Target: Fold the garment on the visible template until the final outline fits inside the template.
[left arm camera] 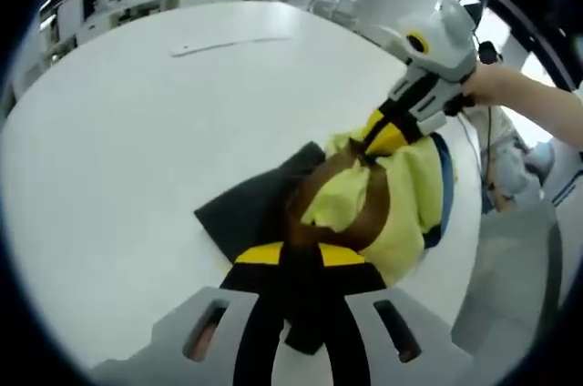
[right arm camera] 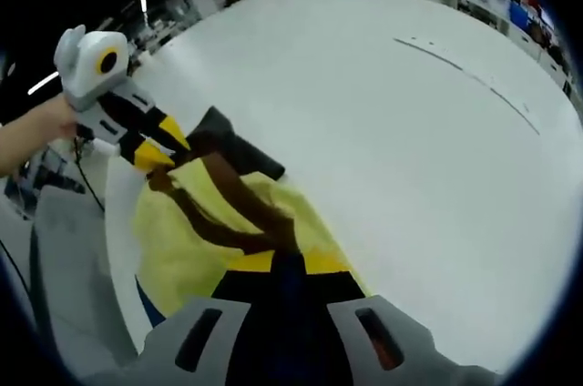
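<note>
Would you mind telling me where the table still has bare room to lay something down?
The table is bare across the wide white stretch beyond the dark template, out to the thin strip near the far edge. It is crowded at the near edge, where both the left gripper and the right gripper are closed on the bunched yellow garment.

The left gripper view looks along its jaws, very close to the yellow garment (left arm camera: 401,190) on the white table (left arm camera: 137,158). The right gripper view faces it from the other side. Both see the garment and table.
</note>
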